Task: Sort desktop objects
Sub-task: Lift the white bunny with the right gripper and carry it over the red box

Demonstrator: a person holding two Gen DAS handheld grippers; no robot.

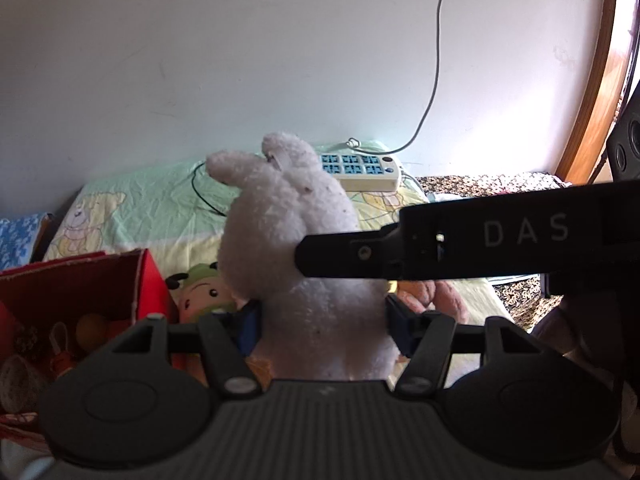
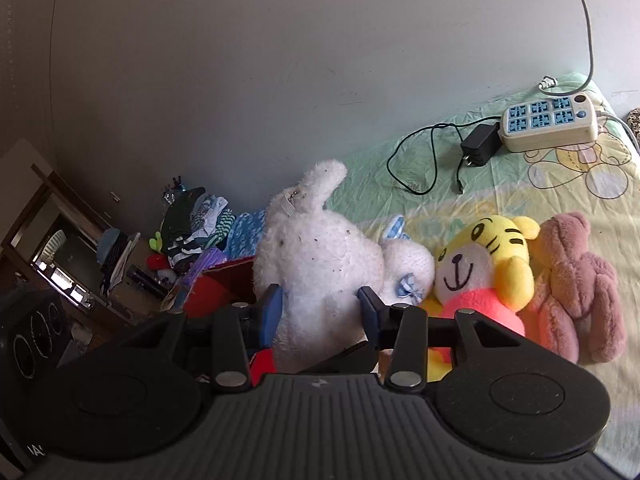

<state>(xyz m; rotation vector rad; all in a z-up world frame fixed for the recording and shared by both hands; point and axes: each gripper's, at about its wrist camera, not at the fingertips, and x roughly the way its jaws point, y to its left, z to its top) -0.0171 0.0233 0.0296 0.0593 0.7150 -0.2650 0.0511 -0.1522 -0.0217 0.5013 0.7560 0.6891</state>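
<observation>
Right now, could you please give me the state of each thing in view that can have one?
white plush rabbit: lifted, held by both claws
left claw: shut on the rabbit
right claw: shut on the rabbit
red box: open, small items inside
power strip: sockets empty
black adapter: unplugged
yellow tiger plush: lying on the sheet
pink bear plush: lying beside the tiger

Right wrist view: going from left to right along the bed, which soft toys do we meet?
White plush in the right gripper → yellow tiger → pink bear.
</observation>
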